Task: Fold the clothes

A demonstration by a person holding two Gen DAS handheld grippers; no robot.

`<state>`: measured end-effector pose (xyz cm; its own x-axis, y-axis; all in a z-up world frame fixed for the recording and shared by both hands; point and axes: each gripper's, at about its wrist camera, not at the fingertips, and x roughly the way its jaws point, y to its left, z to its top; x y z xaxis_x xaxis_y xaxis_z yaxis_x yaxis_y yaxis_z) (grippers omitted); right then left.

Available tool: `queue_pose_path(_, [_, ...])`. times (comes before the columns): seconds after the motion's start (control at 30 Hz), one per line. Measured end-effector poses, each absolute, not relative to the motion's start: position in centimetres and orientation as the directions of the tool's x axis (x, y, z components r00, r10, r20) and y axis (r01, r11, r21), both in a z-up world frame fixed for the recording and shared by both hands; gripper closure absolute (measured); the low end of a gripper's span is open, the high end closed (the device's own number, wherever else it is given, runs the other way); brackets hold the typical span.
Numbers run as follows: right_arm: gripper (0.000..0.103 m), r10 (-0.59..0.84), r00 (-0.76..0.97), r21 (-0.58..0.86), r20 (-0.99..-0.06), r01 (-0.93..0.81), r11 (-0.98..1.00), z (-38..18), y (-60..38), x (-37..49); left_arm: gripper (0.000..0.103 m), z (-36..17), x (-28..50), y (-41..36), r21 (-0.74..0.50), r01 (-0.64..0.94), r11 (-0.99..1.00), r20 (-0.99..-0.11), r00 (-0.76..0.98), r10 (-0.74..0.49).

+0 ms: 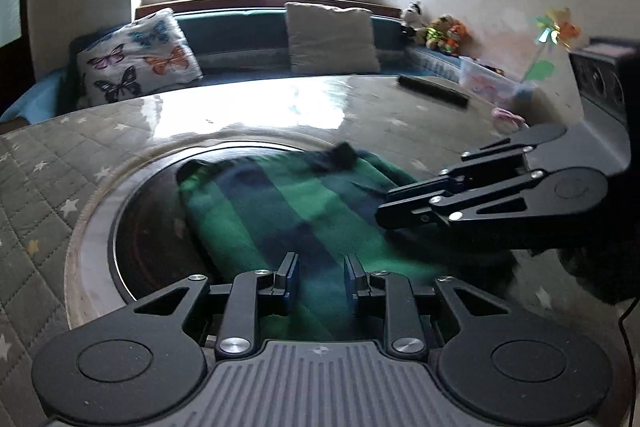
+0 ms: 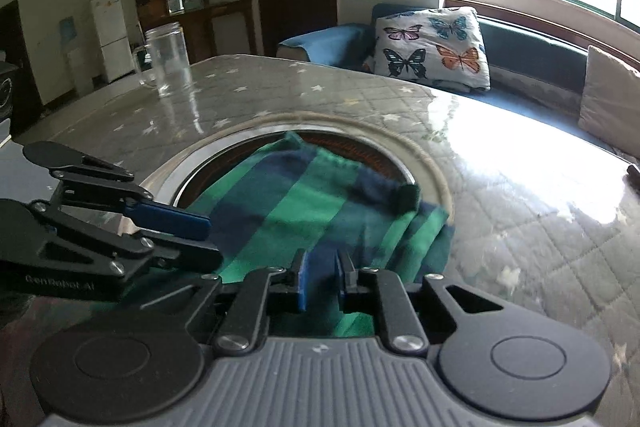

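Both grippers sit low over the near end of the cloth, a green and navy check piece lying on the table, partly across the round dark inset in the tabletop. From the left gripper the cloth runs straight ahead and away, its long axis pointing off toward the far left of the inset; its near hem lies under or just below the fingertips. That gripper's fingers stand apart with cloth showing in the gap, gripping nothing that I can see. The right gripper is just beside it on the right, its fingers closer together but with a slot left between them; blue cloth shows in that slot, and whether the pads pinch it I cannot tell.

The cloth looks at least doubled: a thicker layered edge shows on its right side in the right wrist view, and a dark bunched lump sits at its far end. It would fit a fold half made or one just laid down.

Both grippers are about equally near the hem. Open table lies to the right and beyond. A glass jar stands far left, a dark bar far right, both well apart from the cloth.
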<state>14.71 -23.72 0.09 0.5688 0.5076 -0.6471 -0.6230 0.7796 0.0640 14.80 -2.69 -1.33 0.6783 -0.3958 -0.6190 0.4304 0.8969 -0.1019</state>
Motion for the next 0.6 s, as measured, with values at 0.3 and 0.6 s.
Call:
queue_pose_path(0.3, [0.088,0.502,0.591,0.025,-0.632,-0.632,0.775,-0.4,-24.9,9.9,0.077,-2.2,10.7,-4.6,-0.066,0.51,0.858,-0.62,0.652,-0.436])
queue_pose_path(0.6, [0.086,0.512,0.605,0.095,-0.61,-0.585,0.805,0.3,-26.5,9.9,0.075,-1.2,10.7,-3.5,-0.118,0.49,0.864,-0.619,0.644,-0.45])
